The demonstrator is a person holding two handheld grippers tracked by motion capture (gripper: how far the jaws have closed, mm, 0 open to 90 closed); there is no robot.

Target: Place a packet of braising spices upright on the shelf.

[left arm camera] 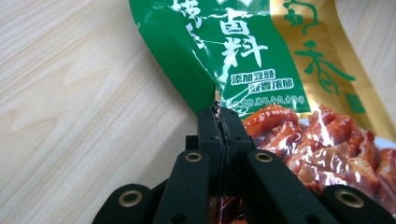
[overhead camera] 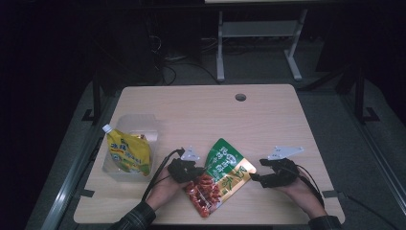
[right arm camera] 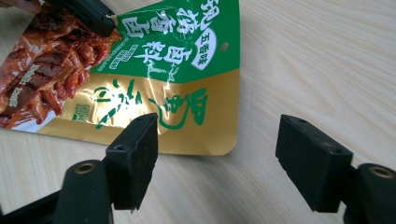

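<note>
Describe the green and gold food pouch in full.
The green and gold pouch is glossy, crinkled plastic film with white and green lettering and a picture of red-brown meat. It lies flat and slanted on the wooden table, near the front edge. The left gripper pinches its green edge; the right gripper stands open beside its gold edge.

A light wooden table (overhead camera: 268,120) holds two items.
A green snack packet (overhead camera: 220,175) lies near the front edge; a clear tub (overhead camera: 143,125) sits left.

The left gripper (left arm camera: 219,123) hides the pinched edge of the snack bag (left arm camera: 261,70); the bag's top and right side run off the frame.
</note>
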